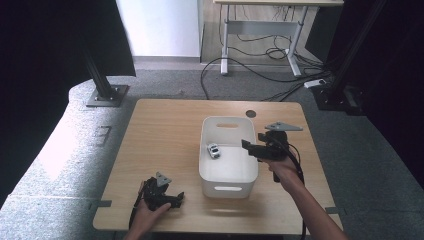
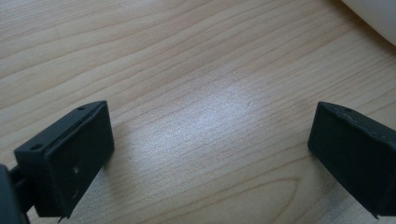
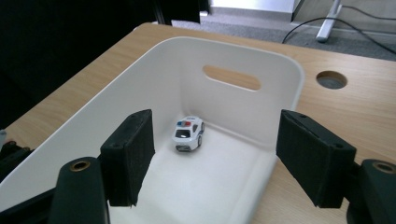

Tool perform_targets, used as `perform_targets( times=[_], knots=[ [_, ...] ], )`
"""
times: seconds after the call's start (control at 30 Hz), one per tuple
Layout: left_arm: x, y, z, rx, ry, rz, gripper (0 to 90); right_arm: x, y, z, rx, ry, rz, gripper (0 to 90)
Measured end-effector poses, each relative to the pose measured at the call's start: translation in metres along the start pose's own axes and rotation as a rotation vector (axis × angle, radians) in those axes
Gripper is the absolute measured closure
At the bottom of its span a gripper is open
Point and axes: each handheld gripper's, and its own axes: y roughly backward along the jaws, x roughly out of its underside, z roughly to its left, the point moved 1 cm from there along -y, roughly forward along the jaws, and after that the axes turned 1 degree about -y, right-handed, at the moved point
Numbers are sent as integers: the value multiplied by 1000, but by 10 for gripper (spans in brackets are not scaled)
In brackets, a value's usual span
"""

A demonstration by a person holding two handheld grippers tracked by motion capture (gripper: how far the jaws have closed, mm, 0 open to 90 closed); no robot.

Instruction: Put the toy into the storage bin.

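Note:
A white plastic bin [image 1: 227, 187] with handle slots stands at the middle of the wooden table [image 1: 160, 135]. A small white toy police car [image 1: 214, 150] lies on the bin's floor by its left wall, also seen as the car [image 3: 188, 133] in the right gripper view. My right gripper [image 1: 251, 145] hovers over the bin's right rim [image 3: 289, 79], pointing into it. This gripper [image 3: 215, 140] is open, with nothing between its jaws. My left gripper [image 1: 175, 199] rests low near the table's front left edge. It [image 2: 210, 126] is open over bare wood.
A round cable hole [image 1: 251, 114] sits in the table behind the bin. The bin's corner [image 2: 373, 14] lies just beyond the left gripper. Cables [image 1: 260, 70] and a desk frame [image 1: 225, 45] stand on the floor beyond the table, with black posts [image 1: 100, 75] at both sides.

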Motion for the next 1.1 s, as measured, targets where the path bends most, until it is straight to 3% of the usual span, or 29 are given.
perform_targets(
  times=[0.23,0.53,0.8,1.1],
  knots=[
    [0,0,0,0,2,-2,2,14,27,-21,26,-17,-73,274],
    [0,0,0,1,3,-3,2,41,49,-47,67,-32,-97,271],
    [0,0,0,1,1,-1,2,62,53,-58,87,-39,-94,267],
    [0,0,0,2,1,-2,2,70,51,-63,98,-50,-95,259]
  ],
)
